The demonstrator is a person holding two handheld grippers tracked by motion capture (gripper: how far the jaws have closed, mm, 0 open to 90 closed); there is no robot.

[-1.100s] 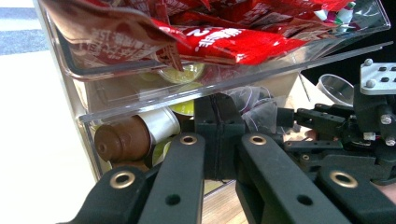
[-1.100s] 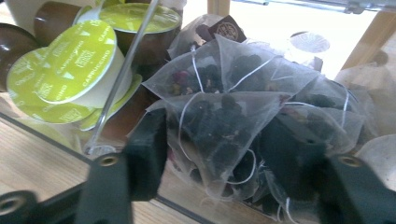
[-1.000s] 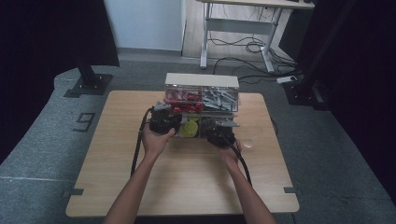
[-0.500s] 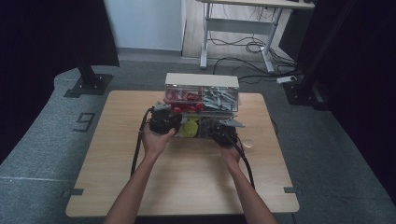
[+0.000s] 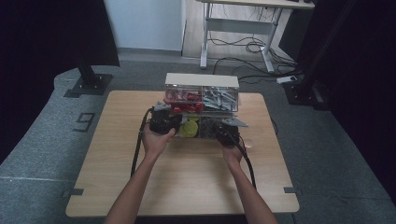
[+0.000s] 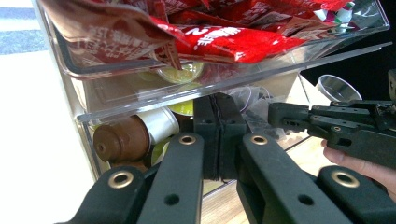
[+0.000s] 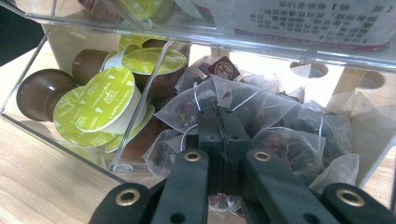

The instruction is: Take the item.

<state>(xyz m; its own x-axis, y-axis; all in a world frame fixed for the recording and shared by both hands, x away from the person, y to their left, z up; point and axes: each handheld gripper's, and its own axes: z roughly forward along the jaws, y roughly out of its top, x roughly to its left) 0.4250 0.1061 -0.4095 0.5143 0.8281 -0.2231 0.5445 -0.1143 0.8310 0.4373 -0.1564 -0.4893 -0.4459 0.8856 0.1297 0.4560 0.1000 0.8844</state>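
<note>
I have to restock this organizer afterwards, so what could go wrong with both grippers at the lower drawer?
1. The right gripper, shut among the tea bags, could snag a string or tear the mesh.
2. The left gripper sits near the coffee capsules under the tray of red sachets; lifting could jolt it.

A light wooden table stands on grey carpet. Black curtains hang at far left and along the right. On the left floor sits a black stand base. Far behind, a pale wall and a desk frame with what look like loose cables beneath.
</note>
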